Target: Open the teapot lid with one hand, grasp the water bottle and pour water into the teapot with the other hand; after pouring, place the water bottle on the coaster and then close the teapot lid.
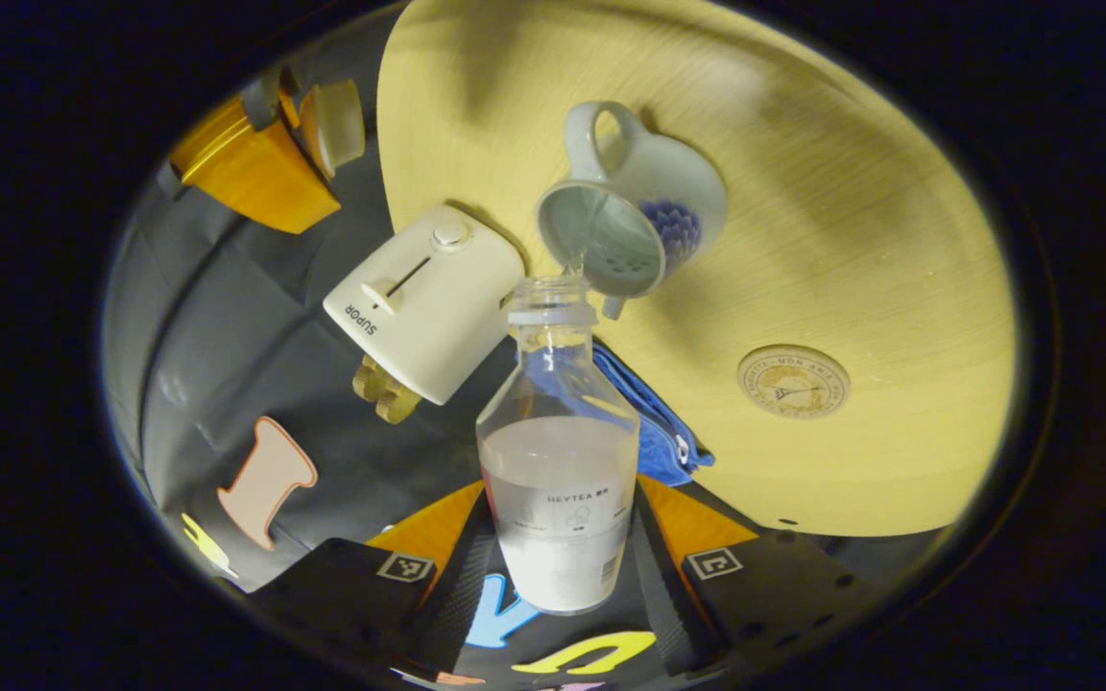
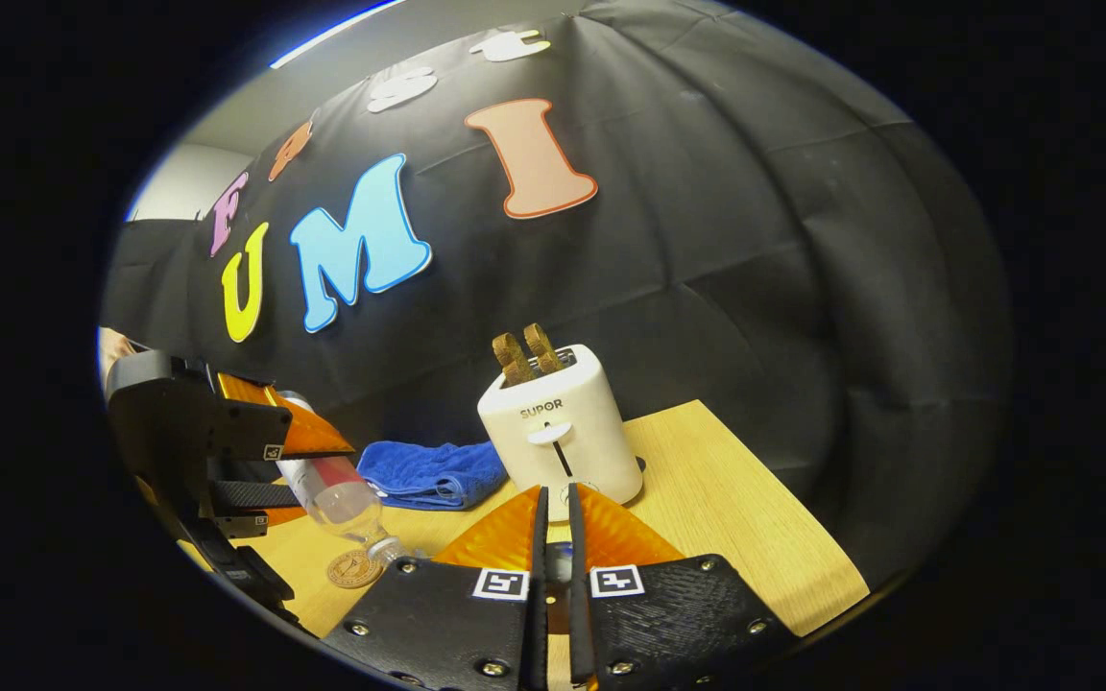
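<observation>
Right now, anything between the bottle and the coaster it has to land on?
Nothing visible. In the left gripper view the bottle is tipped over the open teapot, pouring. The coaster lies bare on the table, apart from the teapot and the blue towel; the stretch of table between them is free.

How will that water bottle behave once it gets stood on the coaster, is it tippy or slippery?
The water bottle looks roughly half full, so it should feel moderately heavy and sit fairly steady. Its clear smooth wall may be slippery. With no cap on its mouth, any tip on the coaster would likely spill.
</observation>
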`<state>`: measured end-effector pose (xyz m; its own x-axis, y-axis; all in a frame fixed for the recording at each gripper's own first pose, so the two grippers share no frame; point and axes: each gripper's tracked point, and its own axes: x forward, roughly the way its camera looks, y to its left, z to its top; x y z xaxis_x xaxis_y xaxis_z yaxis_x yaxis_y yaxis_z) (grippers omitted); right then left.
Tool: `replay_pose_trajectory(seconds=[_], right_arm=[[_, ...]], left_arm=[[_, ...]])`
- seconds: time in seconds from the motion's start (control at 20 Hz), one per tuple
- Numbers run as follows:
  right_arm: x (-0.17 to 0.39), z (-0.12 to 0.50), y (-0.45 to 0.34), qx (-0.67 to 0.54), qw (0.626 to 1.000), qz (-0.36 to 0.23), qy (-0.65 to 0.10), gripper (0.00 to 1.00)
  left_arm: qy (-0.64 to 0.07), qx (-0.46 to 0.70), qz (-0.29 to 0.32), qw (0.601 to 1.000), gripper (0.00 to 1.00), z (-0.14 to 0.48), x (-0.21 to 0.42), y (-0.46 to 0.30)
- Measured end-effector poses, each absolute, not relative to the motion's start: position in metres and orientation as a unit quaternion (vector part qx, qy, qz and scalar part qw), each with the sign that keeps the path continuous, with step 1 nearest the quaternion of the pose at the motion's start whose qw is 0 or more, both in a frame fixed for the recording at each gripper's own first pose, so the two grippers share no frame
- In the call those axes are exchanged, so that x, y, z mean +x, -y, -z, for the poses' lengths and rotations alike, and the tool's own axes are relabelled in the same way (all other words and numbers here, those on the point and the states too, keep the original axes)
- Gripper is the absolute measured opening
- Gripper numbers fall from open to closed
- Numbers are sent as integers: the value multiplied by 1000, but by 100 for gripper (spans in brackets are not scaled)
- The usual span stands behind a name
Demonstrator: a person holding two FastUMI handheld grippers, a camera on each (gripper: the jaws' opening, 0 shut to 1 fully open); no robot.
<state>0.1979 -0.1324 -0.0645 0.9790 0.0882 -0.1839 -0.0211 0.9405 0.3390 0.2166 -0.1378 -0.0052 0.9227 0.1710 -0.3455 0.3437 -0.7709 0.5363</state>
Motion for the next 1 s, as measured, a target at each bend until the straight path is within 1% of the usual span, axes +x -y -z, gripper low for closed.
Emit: replay_pose_trajectory(seconds=[0.35, 0.65, 0.75, 0.85, 0.95, 1.0], right_arm=[[197, 65, 133, 174, 980, -28, -97, 9], [196, 63, 134, 176, 980, -29, -93, 9], [197, 63, 134, 176, 980, -28, -93, 9], [197, 62, 135, 176, 980, -28, -92, 9], [197, 63, 135, 175, 980, -27, -93, 9], [197, 63, 134, 175, 980, -27, -94, 9]], left_arm=[[-121, 942, 129, 284, 86, -2, 218, 144], [-126, 941, 128, 288, 86, -1, 217, 141], [-137, 932, 134, 307, 86, 3, 215, 138], [-156, 917, 140, 340, 86, 10, 211, 133], [-190, 885, 147, 398, 87, 20, 204, 127], [-195, 869, 149, 430, 87, 25, 200, 128]])
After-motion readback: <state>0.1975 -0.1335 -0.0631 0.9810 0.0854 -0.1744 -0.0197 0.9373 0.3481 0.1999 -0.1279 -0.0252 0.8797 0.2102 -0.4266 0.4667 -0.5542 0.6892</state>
